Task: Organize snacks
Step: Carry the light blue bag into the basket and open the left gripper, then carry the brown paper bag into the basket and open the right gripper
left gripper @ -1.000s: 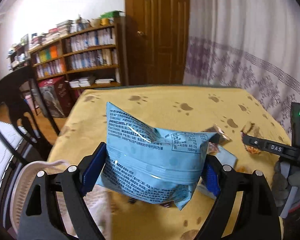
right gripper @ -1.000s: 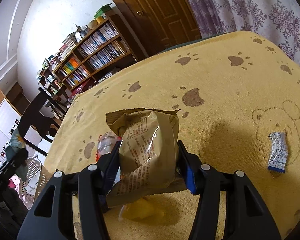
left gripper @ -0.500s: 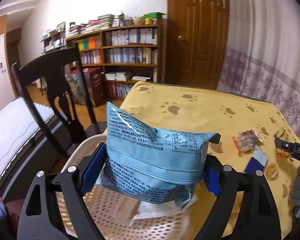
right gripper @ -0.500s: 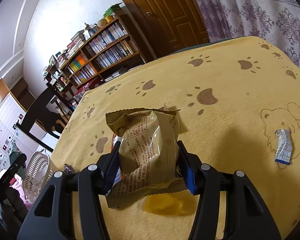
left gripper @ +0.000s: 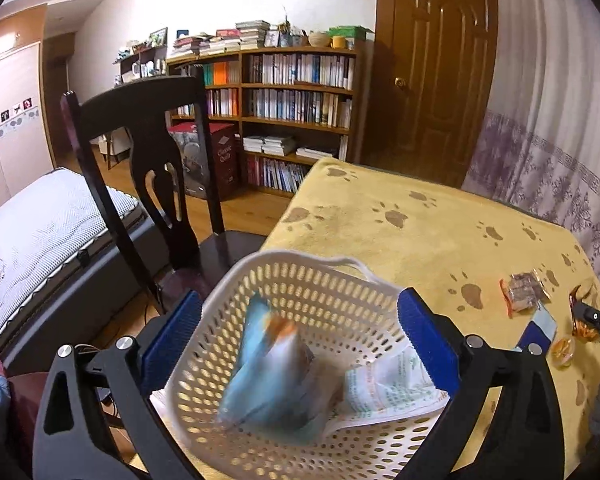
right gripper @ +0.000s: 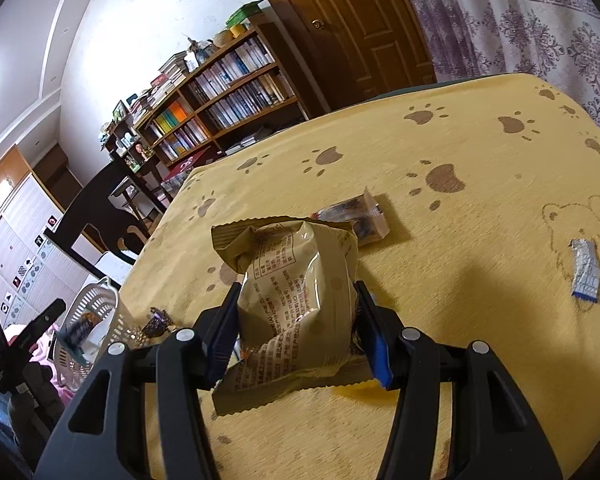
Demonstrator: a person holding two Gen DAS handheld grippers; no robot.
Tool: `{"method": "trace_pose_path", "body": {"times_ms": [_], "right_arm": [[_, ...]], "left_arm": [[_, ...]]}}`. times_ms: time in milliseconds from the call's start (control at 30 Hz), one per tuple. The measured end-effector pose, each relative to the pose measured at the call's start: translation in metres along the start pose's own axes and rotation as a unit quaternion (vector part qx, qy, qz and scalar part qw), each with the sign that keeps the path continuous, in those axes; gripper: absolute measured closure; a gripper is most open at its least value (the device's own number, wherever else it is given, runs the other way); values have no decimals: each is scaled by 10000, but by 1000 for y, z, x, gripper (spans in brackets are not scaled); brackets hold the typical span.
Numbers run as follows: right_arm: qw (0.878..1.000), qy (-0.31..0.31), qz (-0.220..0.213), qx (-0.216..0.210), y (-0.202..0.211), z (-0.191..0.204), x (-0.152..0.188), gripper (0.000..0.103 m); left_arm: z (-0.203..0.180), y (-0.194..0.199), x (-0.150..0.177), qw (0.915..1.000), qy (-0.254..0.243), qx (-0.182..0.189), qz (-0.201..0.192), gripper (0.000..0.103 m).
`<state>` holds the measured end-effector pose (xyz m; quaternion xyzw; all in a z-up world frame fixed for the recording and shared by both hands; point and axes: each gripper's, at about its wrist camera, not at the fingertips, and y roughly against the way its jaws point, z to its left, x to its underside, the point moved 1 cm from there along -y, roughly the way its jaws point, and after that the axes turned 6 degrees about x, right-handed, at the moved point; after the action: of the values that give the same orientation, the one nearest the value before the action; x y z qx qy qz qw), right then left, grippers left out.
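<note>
My left gripper [left gripper: 300,332] stands open above a white perforated basket [left gripper: 300,272] at the table's left edge. A light blue snack bag [left gripper: 268,376], blurred by motion, is dropping inside the basket beside a white packet [left gripper: 388,388]. In the right wrist view, my right gripper [right gripper: 296,328] is shut on a tan snack bag [right gripper: 296,280], held just above the yellow paw-print tablecloth [right gripper: 460,152]. The basket [right gripper: 96,300] and the blurred blue bag [right gripper: 78,334] show at the far left of that view.
Small wrapped snacks [left gripper: 522,292] and candies [left gripper: 562,350] lie on the cloth to the right of the basket. A clear packet [right gripper: 356,216] and a silver-blue wrapper [right gripper: 586,276] lie beyond the tan bag. A dark wooden chair [left gripper: 148,168] stands left of the table.
My left gripper swung left from over the table to above the basket, then opened and let the blue bag fall in. My right gripper kept its hold on the tan bag.
</note>
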<state>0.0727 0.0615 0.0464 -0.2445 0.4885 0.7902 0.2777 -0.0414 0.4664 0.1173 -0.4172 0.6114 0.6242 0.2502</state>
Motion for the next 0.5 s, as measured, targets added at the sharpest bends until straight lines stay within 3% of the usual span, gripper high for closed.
{"method": "trace_pose_path", "body": {"times_ms": [267,500], "right_arm": [[9997,124,3,-194,8,25,8,48],[9969,590,-18,-525,13,86,10,48]], "left_arm": [[12,19,-4,9995,-3,-90,-302,3],[23,31,-6,9981,-116,-334,-500,3]]}}
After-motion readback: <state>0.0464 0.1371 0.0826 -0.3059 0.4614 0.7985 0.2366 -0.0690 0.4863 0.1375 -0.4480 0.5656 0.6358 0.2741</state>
